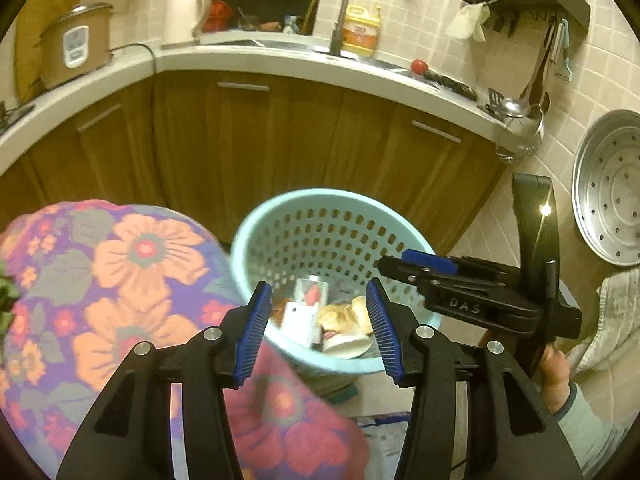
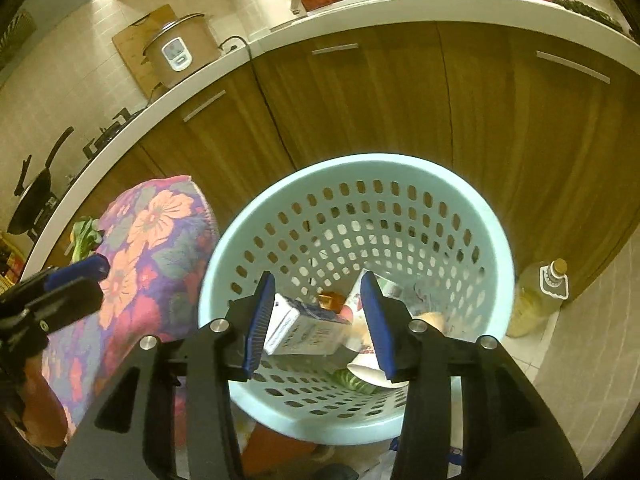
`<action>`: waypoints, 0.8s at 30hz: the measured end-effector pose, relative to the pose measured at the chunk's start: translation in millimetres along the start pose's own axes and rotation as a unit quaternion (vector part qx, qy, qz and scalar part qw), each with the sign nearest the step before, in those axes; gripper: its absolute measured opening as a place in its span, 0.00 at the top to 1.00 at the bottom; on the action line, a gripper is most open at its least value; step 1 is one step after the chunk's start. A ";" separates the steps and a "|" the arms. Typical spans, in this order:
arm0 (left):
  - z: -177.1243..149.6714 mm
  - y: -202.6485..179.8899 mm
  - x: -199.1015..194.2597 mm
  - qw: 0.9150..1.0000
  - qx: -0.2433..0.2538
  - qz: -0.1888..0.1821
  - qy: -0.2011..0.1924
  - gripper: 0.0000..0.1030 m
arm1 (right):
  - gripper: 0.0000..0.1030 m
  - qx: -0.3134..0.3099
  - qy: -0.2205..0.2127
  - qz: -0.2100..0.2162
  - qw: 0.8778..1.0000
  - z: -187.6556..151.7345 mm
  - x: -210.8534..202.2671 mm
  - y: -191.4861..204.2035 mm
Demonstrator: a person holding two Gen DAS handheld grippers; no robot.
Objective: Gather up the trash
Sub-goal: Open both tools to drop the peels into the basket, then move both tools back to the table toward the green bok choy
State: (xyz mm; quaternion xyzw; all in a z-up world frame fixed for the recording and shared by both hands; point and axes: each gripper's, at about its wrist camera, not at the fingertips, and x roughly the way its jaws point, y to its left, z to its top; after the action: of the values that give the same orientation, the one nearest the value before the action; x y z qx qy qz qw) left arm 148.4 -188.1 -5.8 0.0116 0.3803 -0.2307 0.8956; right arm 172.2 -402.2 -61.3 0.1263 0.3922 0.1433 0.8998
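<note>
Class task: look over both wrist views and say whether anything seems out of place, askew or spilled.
The light blue basket is not upright: its mouth tips toward the cameras, leaning beside the floral cushion. The trash, including a white carton, has slid to the low side. A yellow oil bottle stands on the floor against the cabinet. Nothing is spilled.

pale blue perforated basket (image 2: pixel 460 200), purple cloth (image 1: pixel 100 280) with orange flowers, brown wood cabinets (image 2: pixel 400 100).

You are facing a kitchen corner: wooden cabinet doors (image 2: pixel 360 100) with metal bar handles run under a pale curved surface (image 1: pixel 248 58), and small beige tiles cover the wall (image 1: pixel 432 12) and floor (image 2: pixel 592 360). A sink faucet (image 1: pixel 340 8), rice cooker (image 2: pixel 180 54) and white kettle (image 1: pixel 184 14) stand along the surface, lit warm and yellowish.
</note>
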 end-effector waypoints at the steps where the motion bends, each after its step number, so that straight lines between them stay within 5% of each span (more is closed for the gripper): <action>1: -0.3 1.7 -8.2 1.000 0.001 0.007 -0.005 0.54 | 0.60 -0.003 -0.003 0.004 1.000 1.3 -2.9 5.2; 9: -7.8 27.0 -80.5 0.997 -0.005 0.057 -0.044 0.52 | 0.60 -0.048 -0.020 0.042 0.998 10.8 -18.9 64.1; 24: -53.1 105.2 -184.9 0.982 -0.087 0.128 -0.106 0.50 | 0.58 -0.162 -0.012 0.107 0.981 8.2 -19.5 219.3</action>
State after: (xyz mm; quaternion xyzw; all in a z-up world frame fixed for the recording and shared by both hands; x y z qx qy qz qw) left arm 45.2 -8.9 67.1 -0.0425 0.2974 -0.0802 0.9504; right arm 130.7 -206.8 31.7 0.0218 0.3375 0.2985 0.8925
